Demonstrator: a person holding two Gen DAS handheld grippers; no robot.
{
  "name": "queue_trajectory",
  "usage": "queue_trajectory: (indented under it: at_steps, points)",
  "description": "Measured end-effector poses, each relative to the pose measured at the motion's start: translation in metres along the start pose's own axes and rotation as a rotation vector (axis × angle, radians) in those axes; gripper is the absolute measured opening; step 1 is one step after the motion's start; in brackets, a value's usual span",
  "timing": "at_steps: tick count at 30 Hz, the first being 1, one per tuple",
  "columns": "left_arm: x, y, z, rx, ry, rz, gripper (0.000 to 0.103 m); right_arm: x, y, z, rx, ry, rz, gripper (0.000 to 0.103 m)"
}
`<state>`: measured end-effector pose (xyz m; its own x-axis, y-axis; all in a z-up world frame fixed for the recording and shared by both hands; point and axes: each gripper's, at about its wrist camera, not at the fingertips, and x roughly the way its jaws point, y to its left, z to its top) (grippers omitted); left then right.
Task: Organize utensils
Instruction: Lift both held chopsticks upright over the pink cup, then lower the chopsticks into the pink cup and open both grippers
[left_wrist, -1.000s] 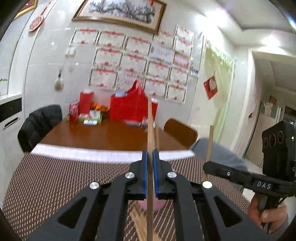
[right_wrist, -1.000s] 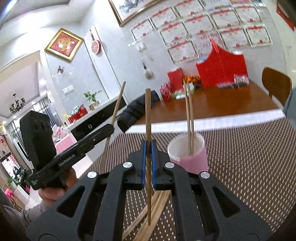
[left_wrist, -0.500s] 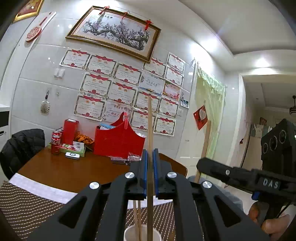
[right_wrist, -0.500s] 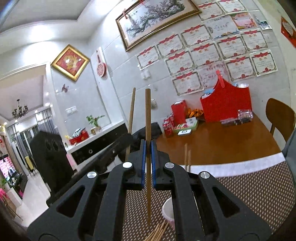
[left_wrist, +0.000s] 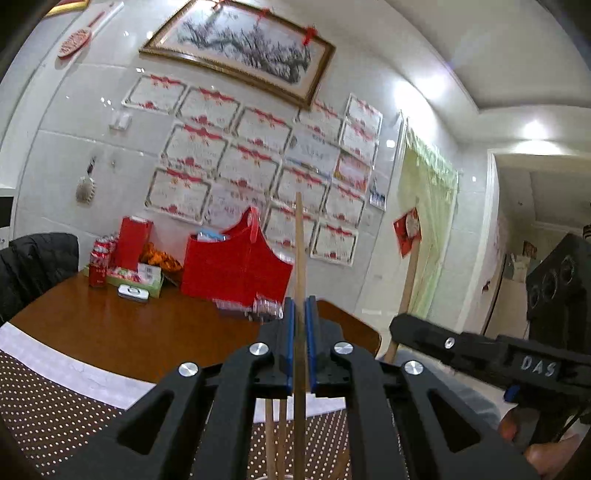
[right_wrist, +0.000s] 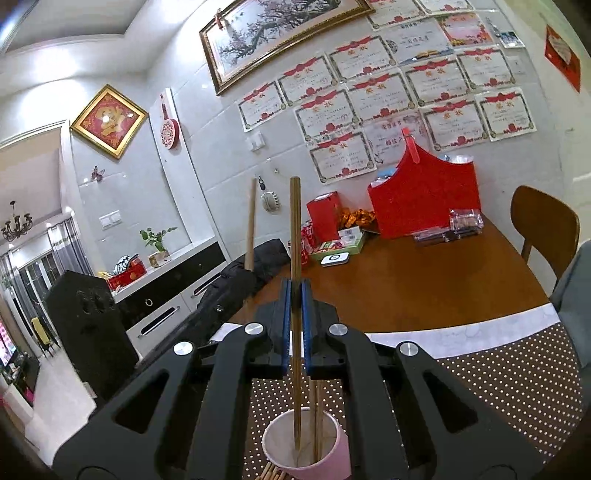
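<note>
A slender wooden chopstick (right_wrist: 294, 258) is pinched between the blue pads of the right gripper (right_wrist: 294, 328), whose jaws are pressed together on its shaft. The chopstick is held upright so that its lower tip enters the pink paper cup with a white interior (right_wrist: 306, 448), which is stood on the brown dotted placemat (right_wrist: 517, 391) near the near edge of that mat. Two more wooden chopsticks (right_wrist: 317, 417) are already leaned inside the cup, and a loose bundle of unsorted chopsticks (right_wrist: 271, 473) is glimpsed on the mat just beside the base of the cup. The vertical hold is judged to be chosen so that the stick can be dropped straight in without the light cup being tipped.

A second wooden chopstick (left_wrist: 300, 288) is clamped in the same upright manner by the left gripper (left_wrist: 300, 347), whose jaws are likewise closed on it. Its lower end is cut off by the bottom of the left wrist view, so whether it is over the cup cannot be told. The grip is placed partway along each shaft, which is judged to keep the stick from swinging.

The placemat is laid over the near edge of the round brown wooden table (right_wrist: 424, 280); a red gift bag (right_wrist: 424, 195) is kept well apart at the far edge.
</note>
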<state>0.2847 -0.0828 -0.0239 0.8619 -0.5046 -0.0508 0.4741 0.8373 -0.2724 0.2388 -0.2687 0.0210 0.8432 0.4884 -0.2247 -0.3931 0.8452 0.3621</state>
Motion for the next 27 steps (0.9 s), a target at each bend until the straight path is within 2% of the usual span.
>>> queue_trajectory:
  at_steps: [11,19,27]
  points:
    - [0.013,0.006,-0.015,0.010,0.033,0.037,0.006,0.019,-0.008,-0.014,0.001,0.077,-0.018,0.006]
    - [0.014,0.006,-0.016,0.020,0.020,0.049,0.006,0.022,-0.007,-0.018,0.001,0.098,-0.017,0.006]
    - [0.027,0.005,-0.029,0.060,0.124,0.073,0.006,0.029,-0.005,-0.024,-0.005,0.157,-0.024,0.006]
